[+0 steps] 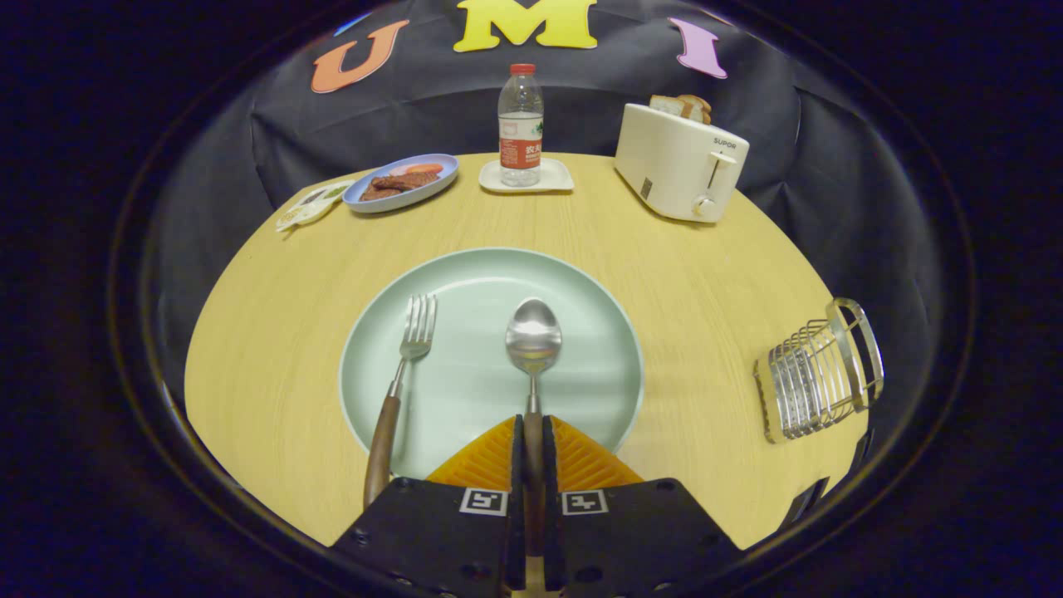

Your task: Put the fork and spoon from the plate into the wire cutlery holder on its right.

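Far left at the table's (274, 332) back: a packet (313, 204), then a blue plate (402, 184) with food. At the middle: fork (400, 365) and spoon (532, 345) side by side on the green plate (598, 332), gripper (532, 432) clamped on the spoon's handle, a bottle (521, 124) on a small tray (526, 177) beyond. To the right: a toaster (679, 159) with bread in its slots, and the wire holder (818, 370) at the wooden table's edge.
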`<state>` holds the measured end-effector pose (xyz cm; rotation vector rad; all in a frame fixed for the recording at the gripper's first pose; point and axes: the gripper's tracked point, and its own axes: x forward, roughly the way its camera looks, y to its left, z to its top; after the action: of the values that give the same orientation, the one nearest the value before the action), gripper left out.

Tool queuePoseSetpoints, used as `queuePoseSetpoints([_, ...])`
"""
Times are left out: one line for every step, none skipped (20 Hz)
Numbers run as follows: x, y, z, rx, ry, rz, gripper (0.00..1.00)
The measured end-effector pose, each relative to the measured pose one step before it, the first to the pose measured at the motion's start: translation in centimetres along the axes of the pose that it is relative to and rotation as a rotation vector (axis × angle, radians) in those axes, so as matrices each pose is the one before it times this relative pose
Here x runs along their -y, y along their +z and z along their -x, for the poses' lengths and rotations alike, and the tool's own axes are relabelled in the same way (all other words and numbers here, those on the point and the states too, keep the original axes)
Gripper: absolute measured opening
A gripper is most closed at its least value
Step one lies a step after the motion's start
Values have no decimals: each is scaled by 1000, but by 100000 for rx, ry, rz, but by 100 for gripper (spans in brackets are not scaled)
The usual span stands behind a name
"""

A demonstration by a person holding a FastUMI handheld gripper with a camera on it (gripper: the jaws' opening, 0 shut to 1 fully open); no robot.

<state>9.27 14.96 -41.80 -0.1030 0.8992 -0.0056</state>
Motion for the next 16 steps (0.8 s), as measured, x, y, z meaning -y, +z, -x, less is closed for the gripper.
queuePoseSetpoints([42, -97, 84, -389, 218, -199, 9])
queuePoseSetpoints([26, 59, 484, -573, 746, 676, 4])
queuePoseSetpoints([-21, -6, 365, 267, 1068, 946, 4])
queuePoseSetpoints([68, 5, 459, 491, 1011, 1265, 4])
queuePoseSetpoints([110, 32, 543, 225, 776, 889, 4])
queuePoseSetpoints([94, 78, 785, 412, 1479, 490, 4])
queuePoseSetpoints([113, 169, 723, 596, 1480, 143, 4])
queuePoseSetpoints([251, 125, 749, 566, 1000, 497, 4])
queuePoseSetpoints([300, 144, 805, 129, 1297, 254, 4])
queuePoseSetpoints([140, 44, 756, 88, 1689, -229, 4])
queuePoseSetpoints([417, 207, 1043, 105, 1675, -323, 4])
queuePoseSetpoints([672, 146, 780, 291, 793, -288, 4])
queuePoseSetpoints([822, 222, 794, 416, 462, -319, 4])
queuePoseSetpoints([809, -55, 614, 22, 700, -413, 4])
queuePoseSetpoints([948, -136, 439, -780, -135, -464, 4])
queuePoseSetpoints([1349, -227, 351, -855, -1411, -403, 4])
